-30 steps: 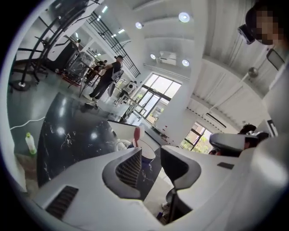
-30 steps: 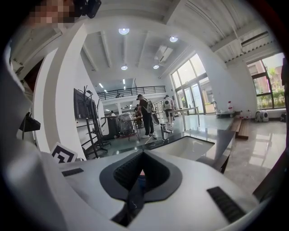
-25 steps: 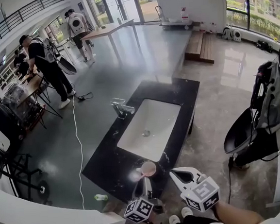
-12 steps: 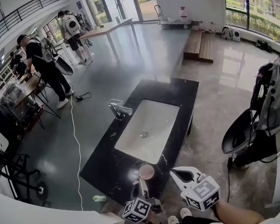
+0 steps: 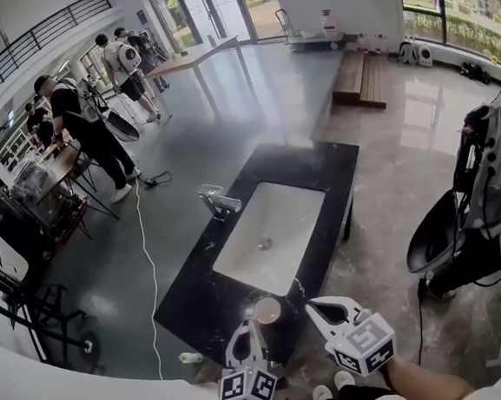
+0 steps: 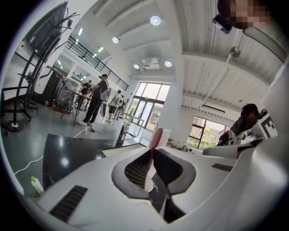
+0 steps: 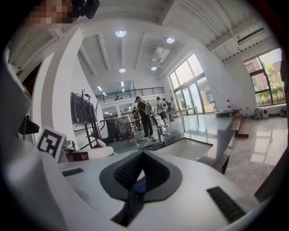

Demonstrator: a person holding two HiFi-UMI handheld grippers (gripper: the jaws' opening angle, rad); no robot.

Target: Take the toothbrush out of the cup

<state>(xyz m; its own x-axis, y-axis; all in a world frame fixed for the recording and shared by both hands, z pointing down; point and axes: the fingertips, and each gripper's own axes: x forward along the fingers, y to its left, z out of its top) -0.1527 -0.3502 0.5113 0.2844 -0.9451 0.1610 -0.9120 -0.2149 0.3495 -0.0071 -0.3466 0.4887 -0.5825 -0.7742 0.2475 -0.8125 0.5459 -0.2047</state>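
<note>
Nearly complete: left gripper (image 5: 246, 333), jaws closing on toothbrush (image 6: 156, 136), holds it seemingly clear of cup (image 5: 267, 310) at worktop's (image 5: 199, 304) near edge; right gripper (image 5: 314, 308) pressed together, empty.

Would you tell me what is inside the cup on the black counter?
In the head view the cup looks empty, though its bottom is too small to check. The toothbrush stands between the closing jaws of the left gripper.
</note>
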